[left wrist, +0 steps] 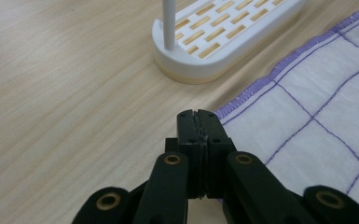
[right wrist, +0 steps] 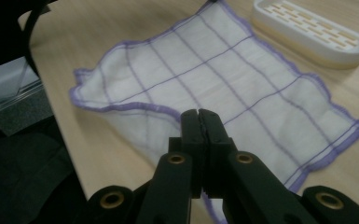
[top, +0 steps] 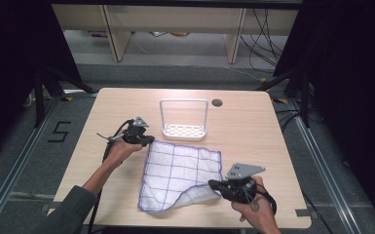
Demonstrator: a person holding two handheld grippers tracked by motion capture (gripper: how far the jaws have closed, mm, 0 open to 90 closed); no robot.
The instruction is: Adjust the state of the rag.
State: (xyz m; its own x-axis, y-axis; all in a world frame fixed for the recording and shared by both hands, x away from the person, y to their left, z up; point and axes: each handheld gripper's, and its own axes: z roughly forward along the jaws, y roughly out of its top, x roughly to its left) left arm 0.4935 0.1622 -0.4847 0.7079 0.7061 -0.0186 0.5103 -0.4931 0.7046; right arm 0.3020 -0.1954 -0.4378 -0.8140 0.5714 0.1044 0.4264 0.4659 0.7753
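Observation:
A white cloth with a purple grid and hem lies on the wooden table. My left gripper sits at its far left corner. In the left gripper view the jaws are shut, with the hemmed corner of the cloth meeting their tips. My right gripper is shut on the near right corner and holds it a little off the table. In the right gripper view the cloth runs up, rumpled, to the shut jaws, and the hem shows below them.
A white slotted rack with a tall wire hoop stands just beyond the cloth; its base is close ahead of the left gripper and at the top right in the right gripper view. A round cable hole lies behind it. The table's near edge is close to the right hand.

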